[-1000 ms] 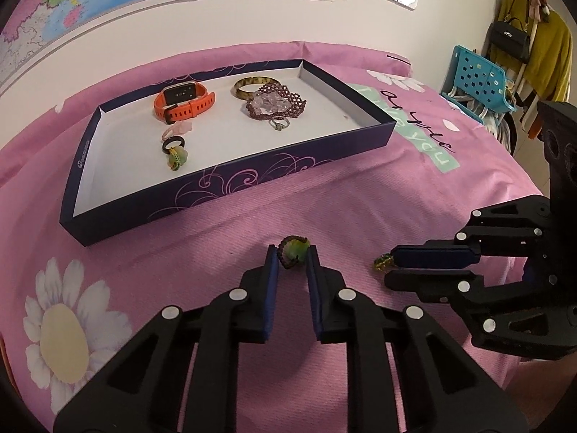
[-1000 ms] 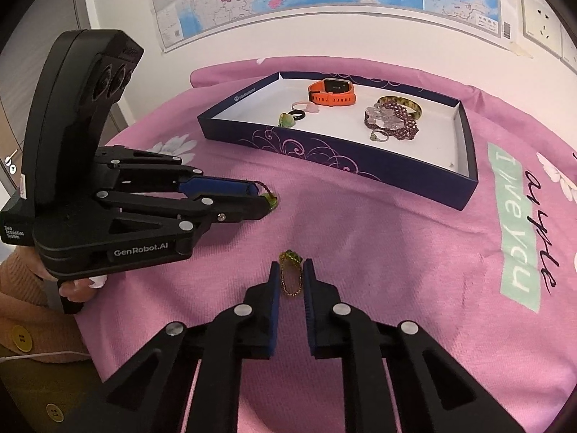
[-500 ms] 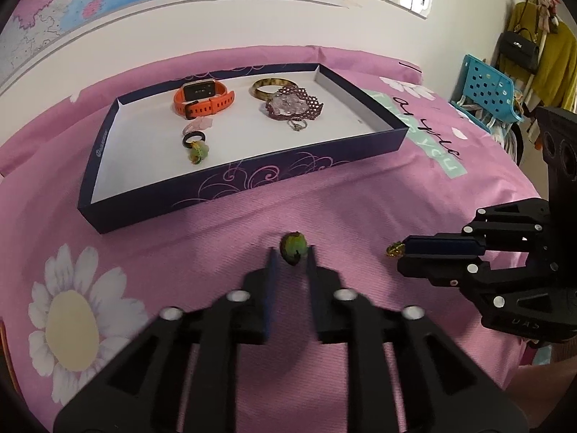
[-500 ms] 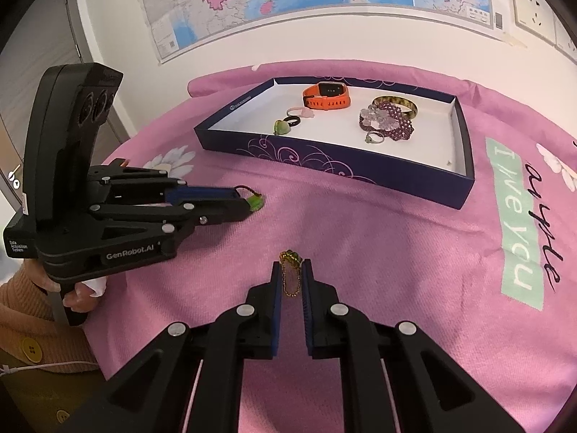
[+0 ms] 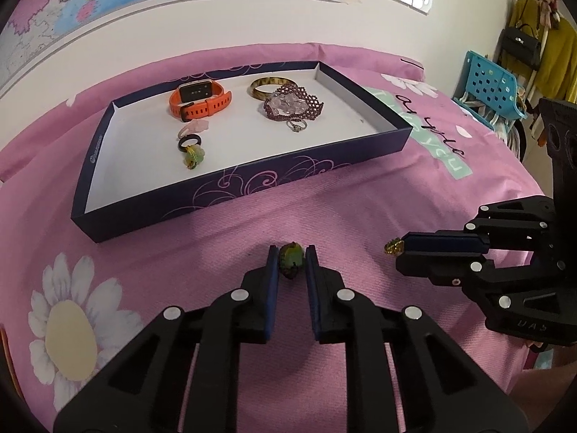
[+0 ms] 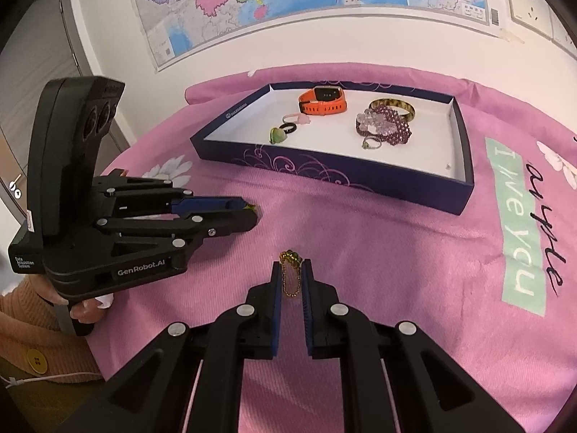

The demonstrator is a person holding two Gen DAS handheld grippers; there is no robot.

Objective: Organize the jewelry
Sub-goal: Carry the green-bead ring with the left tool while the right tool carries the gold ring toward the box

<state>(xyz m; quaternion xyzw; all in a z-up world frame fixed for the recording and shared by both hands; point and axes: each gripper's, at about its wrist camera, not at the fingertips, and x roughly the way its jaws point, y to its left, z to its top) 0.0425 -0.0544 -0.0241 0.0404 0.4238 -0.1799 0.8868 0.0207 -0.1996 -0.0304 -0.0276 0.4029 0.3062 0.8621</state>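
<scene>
Left tongs (image 5: 292, 258) clenched on green bead charm (image 5: 291, 259); right tongs (image 6: 291, 270) clenched on gold chain (image 6: 291, 278), both held short of jewelry box (image 5: 230, 195). Risked dropping dangling chain if snagged on box wall.

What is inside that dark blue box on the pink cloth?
The box holds an orange watch, a gold bangle, a purple beaded bracelet, a silver ring, a black ring and green and pink charms. Its near wall hides the nearest floor strip.
</scene>
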